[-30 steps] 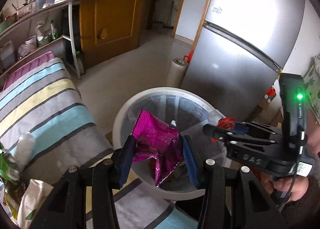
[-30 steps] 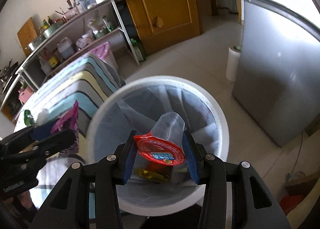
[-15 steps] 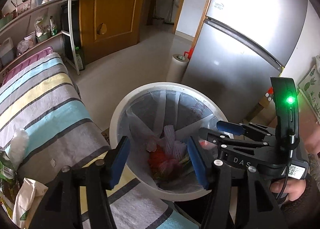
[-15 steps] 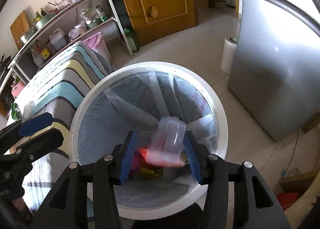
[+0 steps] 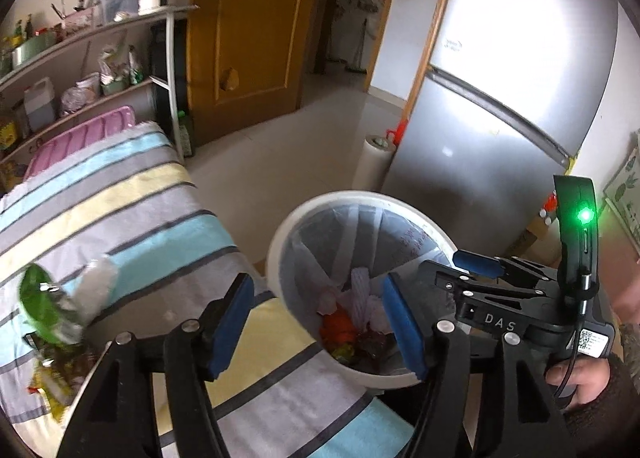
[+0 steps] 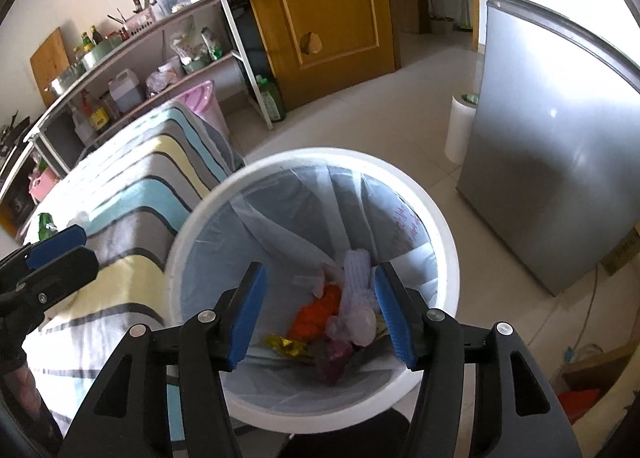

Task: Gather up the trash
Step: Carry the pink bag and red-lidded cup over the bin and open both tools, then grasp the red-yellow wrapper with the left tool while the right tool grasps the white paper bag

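Note:
A white trash bin (image 6: 444, 225) with a clear liner stands on the floor beside the striped table; it also shows in the left wrist view (image 5: 276, 242). Inside lie an orange wrapper (image 6: 316, 312), a purple packet (image 6: 334, 358) and a clear plastic cup (image 6: 358, 322). My right gripper (image 6: 320, 318) is open and empty above the bin. My left gripper (image 5: 318, 328) is open and empty over the table edge by the bin's rim. More trash lies at the table's left: a green wrapper (image 5: 38, 304) and crumpled white paper (image 5: 94, 290).
A striped cloth covers the table (image 5: 104, 209). A silver fridge (image 6: 552, 161) stands right of the bin, with a white paper roll (image 6: 460, 129) beside it. A wooden door (image 6: 332, 13) and cluttered shelves (image 6: 132, 69) stand behind. The right gripper body (image 5: 520, 314) shows in the left view.
My left gripper let go of the purple packet and my right let go of the cup; both fell into the bin. Both jaws opened. The left gripper swung left toward the table.

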`<state>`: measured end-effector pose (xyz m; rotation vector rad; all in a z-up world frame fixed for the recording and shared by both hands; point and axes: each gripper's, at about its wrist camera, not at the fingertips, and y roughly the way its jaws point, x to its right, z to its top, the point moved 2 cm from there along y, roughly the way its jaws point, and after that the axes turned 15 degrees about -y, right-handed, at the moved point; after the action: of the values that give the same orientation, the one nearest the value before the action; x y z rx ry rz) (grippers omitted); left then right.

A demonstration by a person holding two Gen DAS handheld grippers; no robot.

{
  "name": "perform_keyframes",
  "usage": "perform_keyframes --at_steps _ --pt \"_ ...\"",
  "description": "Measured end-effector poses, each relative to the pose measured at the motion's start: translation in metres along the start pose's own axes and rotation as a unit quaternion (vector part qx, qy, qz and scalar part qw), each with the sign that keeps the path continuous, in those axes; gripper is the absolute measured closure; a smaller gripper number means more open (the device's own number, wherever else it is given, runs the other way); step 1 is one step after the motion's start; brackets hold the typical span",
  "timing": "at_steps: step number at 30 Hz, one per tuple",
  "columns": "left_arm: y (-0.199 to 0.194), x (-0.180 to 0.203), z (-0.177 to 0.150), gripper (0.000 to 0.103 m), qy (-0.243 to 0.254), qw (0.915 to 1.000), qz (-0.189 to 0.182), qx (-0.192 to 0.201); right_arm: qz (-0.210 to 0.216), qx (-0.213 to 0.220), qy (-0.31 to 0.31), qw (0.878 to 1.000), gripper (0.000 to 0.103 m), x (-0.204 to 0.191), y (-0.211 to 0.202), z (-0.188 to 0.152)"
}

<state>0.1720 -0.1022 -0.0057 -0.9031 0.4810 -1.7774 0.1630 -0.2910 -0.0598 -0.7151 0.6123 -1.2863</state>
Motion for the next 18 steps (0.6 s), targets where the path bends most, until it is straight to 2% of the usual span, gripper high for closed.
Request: perform_keyframes --at_steps 9,18 --pt "-0.031 -0.034 -0.001 0.033 -0.023 0.9987 0.028 0.035 0.008 0.038 -0.028 0.999 0.046 -0.034 -0.022 0.011" --pt "-0.062 -0.072 -0.009 0.032 -0.043 0.9952 0.060 0.063 0.037 0.071 -0.053 0.995 0.046 -0.072 -0.032 0.021"
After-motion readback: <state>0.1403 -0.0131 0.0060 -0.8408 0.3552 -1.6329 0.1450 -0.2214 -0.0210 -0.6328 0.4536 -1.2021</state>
